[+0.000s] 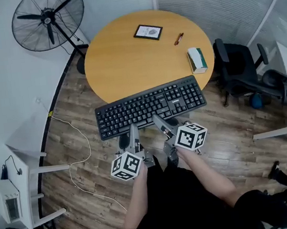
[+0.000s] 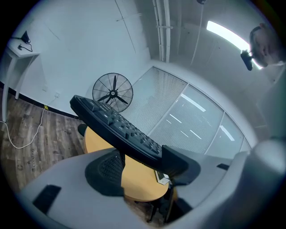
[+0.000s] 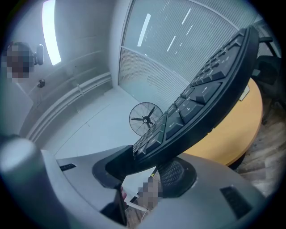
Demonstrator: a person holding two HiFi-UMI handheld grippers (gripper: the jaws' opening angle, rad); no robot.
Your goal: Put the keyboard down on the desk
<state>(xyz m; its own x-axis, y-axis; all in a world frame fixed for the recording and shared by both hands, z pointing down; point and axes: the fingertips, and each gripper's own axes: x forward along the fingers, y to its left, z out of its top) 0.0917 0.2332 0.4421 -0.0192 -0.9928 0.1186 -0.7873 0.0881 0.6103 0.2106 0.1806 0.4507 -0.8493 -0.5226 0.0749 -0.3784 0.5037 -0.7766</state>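
Head view: the left tool (image 1: 133, 129) and right tool (image 1: 159, 120) are both clamping the keyboard's (image 1: 150, 105) near edge, holding it at the round tabletop's (image 1: 126, 61) rim.

**Layout at the desk, seen from the head view**

We note the keyboard (image 1: 150, 107) crosswise over the near rim of the round desk (image 1: 122, 67). The left gripper (image 1: 133, 132) and the right gripper (image 1: 161, 122) clamp its near long edge side by side. On the desk behind it are a frame (image 1: 148, 32) at the far middle, a pen (image 1: 178, 38) right of the frame, and a box (image 1: 197, 60) by the right rim. A fan (image 1: 49, 19) stands behind-left of the desk and a chair (image 1: 239, 68) to its right. A side table (image 1: 21, 178) is far left, with a cable (image 1: 88, 144) on the floor (image 1: 228, 127) between it and the desk.
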